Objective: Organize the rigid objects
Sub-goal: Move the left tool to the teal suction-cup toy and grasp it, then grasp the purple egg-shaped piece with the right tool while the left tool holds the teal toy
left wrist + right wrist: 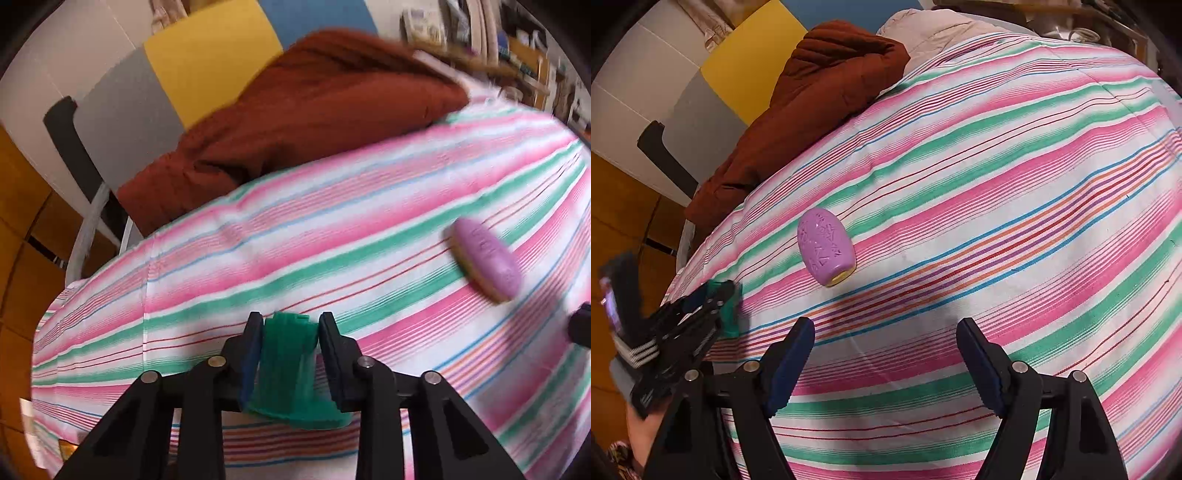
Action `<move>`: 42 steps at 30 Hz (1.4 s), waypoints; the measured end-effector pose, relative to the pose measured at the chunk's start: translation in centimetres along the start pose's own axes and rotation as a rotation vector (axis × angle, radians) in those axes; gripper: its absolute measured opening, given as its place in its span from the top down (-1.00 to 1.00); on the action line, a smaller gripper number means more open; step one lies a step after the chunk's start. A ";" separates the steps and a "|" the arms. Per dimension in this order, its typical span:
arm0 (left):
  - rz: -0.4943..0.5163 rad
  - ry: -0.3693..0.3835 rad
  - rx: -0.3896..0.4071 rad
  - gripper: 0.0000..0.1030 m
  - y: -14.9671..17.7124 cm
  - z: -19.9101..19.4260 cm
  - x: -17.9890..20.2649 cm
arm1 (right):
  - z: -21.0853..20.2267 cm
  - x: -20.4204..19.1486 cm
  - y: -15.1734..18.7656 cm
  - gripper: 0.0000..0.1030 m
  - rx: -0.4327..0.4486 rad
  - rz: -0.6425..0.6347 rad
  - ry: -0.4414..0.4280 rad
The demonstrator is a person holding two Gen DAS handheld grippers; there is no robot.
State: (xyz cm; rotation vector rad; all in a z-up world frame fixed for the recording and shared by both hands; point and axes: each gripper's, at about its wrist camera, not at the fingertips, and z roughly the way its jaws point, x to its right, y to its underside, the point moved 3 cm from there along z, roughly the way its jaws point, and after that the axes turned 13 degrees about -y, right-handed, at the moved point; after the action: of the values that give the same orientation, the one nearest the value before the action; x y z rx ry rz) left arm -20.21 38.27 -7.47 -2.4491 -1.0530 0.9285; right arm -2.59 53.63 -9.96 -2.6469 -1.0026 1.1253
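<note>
With the left hand-held gripper [290,325] clamped on the green piece [291,365], set it beside the purple egg [826,246] on the striped bed [997,184], keeping the open right hand-held gripper [886,332] clear.

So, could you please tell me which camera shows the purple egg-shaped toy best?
The right wrist view: the purple toy lies whole and sharp on the striped sheet, raised pattern and yellow end showing. In the left wrist view the toy sits near the right edge, blurred and stretched.
</note>
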 end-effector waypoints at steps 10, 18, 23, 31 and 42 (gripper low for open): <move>-0.236 0.151 0.083 0.42 4.1 -4.2 1.0 | 0.0 0.9 0.1 -0.55 0.001 0.029 0.018; -0.293 0.154 0.111 0.42 5.0 -3.4 1.0 | -0.1 1.3 0.0 -0.55 0.006 0.027 0.027; -0.305 0.141 0.145 0.42 6.5 -4.2 0.9 | -0.4 1.1 -0.3 -0.55 0.038 0.014 0.028; -0.328 0.137 0.208 0.42 10.8 -7.0 1.1 | 0.2 -0.5 -0.4 -0.55 0.057 -0.099 0.081; -0.391 0.189 0.143 0.49 12.6 -5.4 0.2 | 1.8 -4.8 -0.6 -0.58 0.068 -0.310 0.101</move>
State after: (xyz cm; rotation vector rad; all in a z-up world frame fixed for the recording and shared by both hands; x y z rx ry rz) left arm -9.84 29.68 -10.00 -2.0630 -1.2839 0.6107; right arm -6.51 50.91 -8.15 -2.3623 -1.2736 0.9311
